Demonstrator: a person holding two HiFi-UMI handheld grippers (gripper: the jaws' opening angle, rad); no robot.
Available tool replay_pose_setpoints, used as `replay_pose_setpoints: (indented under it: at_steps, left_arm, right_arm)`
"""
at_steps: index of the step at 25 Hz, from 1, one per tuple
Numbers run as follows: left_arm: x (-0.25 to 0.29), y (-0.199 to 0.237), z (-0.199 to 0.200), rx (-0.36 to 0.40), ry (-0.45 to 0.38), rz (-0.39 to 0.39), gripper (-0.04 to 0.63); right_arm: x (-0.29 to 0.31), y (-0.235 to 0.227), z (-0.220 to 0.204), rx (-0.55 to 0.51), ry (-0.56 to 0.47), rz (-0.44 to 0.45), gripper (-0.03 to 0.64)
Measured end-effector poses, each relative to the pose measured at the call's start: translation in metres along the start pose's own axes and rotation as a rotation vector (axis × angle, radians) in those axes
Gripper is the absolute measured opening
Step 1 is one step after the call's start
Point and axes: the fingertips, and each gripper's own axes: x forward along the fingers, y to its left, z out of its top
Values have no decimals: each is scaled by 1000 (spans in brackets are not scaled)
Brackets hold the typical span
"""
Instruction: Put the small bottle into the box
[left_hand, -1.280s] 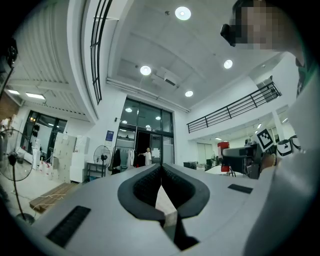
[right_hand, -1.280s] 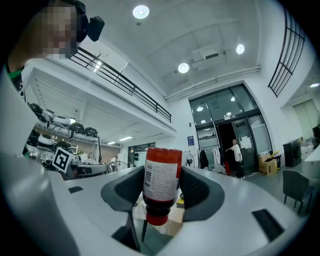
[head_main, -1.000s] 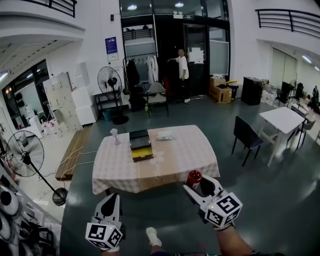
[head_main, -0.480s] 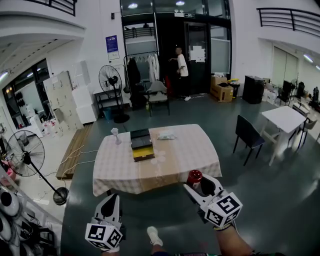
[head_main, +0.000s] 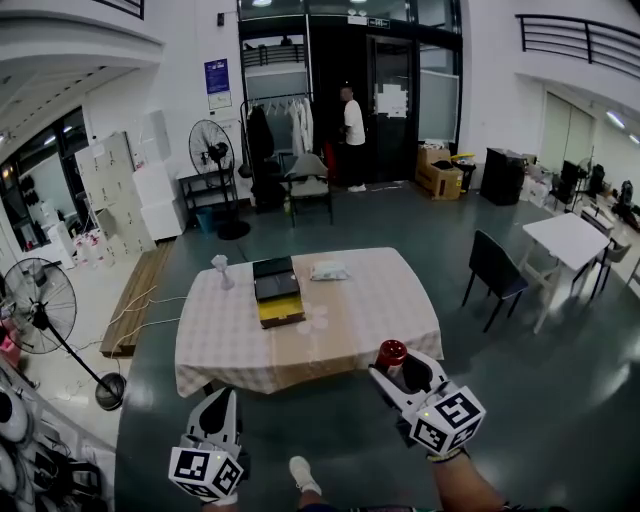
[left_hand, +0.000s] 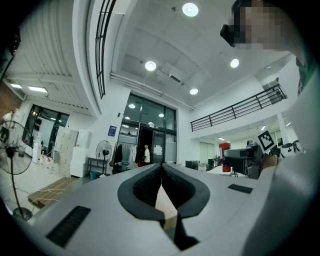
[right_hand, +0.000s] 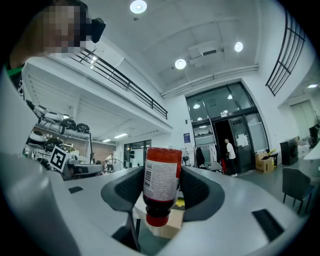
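My right gripper (head_main: 400, 372) is shut on the small bottle (head_main: 389, 354), a dark bottle with a red base, a white label and a red cap; in the right gripper view the small bottle (right_hand: 162, 190) hangs cap down between the jaws of the right gripper (right_hand: 162, 187). My left gripper (head_main: 219, 405) is low at the left, shut with nothing in it; in the left gripper view the left gripper (left_hand: 161, 176) has its jaws pressed together. The box (head_main: 277, 292), open, black with a yellow front part, lies on the table (head_main: 380, 300) ahead, well beyond both grippers.
On the checked tablecloth also lie a white packet (head_main: 329, 271) and a small pale object (head_main: 220, 268). A dark chair (head_main: 492, 273) and a white table (head_main: 565, 240) stand to the right. Standing fans (head_main: 45, 310) are at the left. A person (head_main: 352, 135) stands by the far doorway.
The view has shifted slightly, and the table sits a little further left. The far person has stepped left. Both grippers hold as before.
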Motion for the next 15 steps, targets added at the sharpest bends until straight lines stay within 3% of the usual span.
replay_pose_setpoints:
  at_steps: [15]
  left_arm:
    - [160, 144, 32, -8, 15, -19, 25]
  right_arm:
    - [210, -61, 31, 18, 16, -17, 232]
